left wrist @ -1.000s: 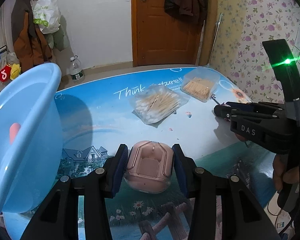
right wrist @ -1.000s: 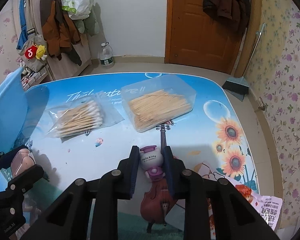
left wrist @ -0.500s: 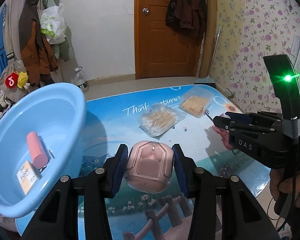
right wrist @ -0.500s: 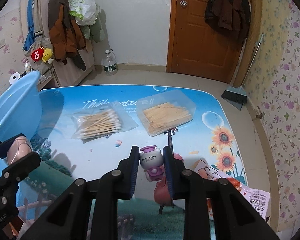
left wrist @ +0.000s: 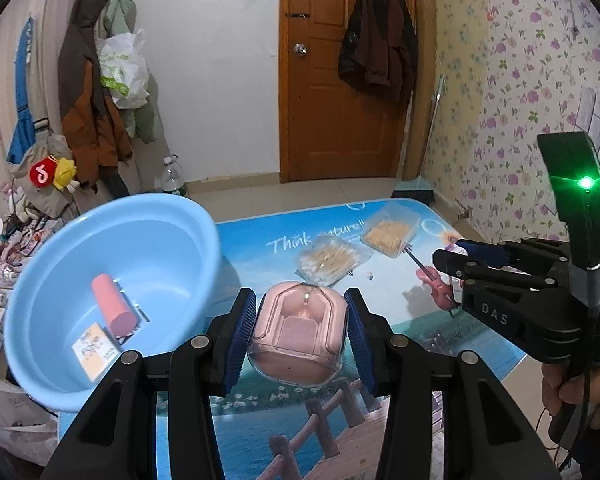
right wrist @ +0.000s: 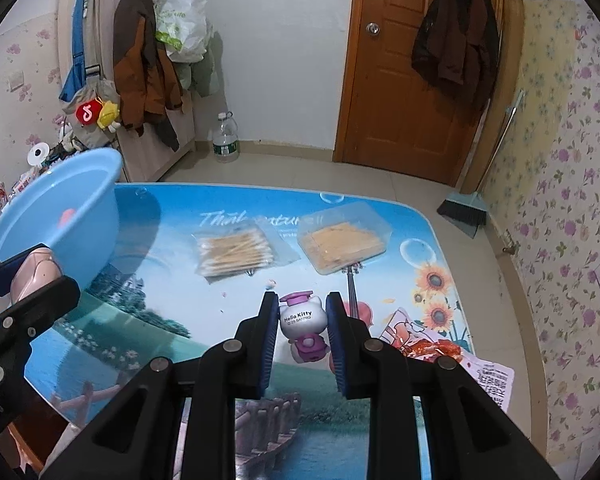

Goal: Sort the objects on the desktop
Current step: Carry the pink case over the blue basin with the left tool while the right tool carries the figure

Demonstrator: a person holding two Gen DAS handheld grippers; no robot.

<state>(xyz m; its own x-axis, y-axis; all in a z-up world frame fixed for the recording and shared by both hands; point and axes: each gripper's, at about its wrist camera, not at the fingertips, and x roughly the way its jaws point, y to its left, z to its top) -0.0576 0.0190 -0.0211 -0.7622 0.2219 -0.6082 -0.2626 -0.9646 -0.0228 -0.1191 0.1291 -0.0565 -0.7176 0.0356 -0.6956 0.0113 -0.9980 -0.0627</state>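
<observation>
A glossy pink case (left wrist: 298, 334) is clamped by its flat sides in the left gripper (left wrist: 300, 336), raised beside the blue basin (left wrist: 172, 216). A small figurine (right wrist: 302, 318), likely light and slippery, is pinched in the right gripper (right wrist: 302, 336).

left tongs (left wrist: 300, 328) | raised higher with pink case (left wrist: 298, 334) | blue basin (left wrist: 112, 280) interior now visible

One basin (left wrist: 172, 220), one pink case (left wrist: 296, 332), one Kitty figure (right wrist: 302, 318), two swab packs (right wrist: 236, 254), two grippers (left wrist: 300, 328).
</observation>
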